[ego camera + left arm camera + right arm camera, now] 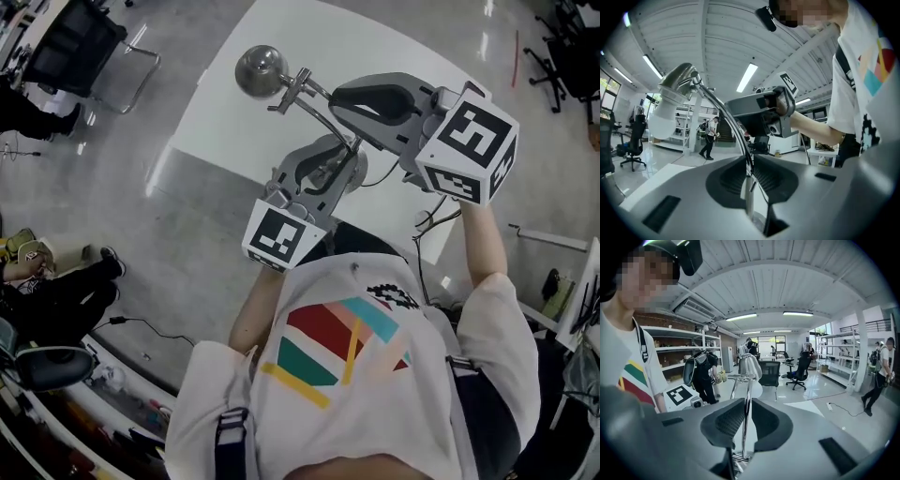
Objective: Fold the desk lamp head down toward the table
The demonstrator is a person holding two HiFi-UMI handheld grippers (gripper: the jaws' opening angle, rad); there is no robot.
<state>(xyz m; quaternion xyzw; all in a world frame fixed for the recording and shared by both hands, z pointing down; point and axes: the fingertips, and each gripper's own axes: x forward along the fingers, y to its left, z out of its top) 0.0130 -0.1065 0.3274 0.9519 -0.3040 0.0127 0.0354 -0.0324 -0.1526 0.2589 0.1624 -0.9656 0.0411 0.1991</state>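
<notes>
Left gripper (751, 164) is clamped on the lamp arm (749, 194), with the chrome rod pinched right between its pads. Right gripper (747, 404) comes at the same arm from the other side. Its jaws are narrowed around a rod too, but there's a sliver of light next to one pad, so I'd call it not quite squeezing. In the head view the two grippers cross over each other, right one on top.

Big white table (234, 103) sits straight ahead of the person. The desk lamp (317, 111) stands at its near edge, just beyond the grippers. The arm rises out of the jaws and bends away over the tabletop.

The lamp head (258, 70), a shiny metal dome, is up at the far end, well above the table. A little crossbar joint (292, 89) sits just behind it.
</notes>
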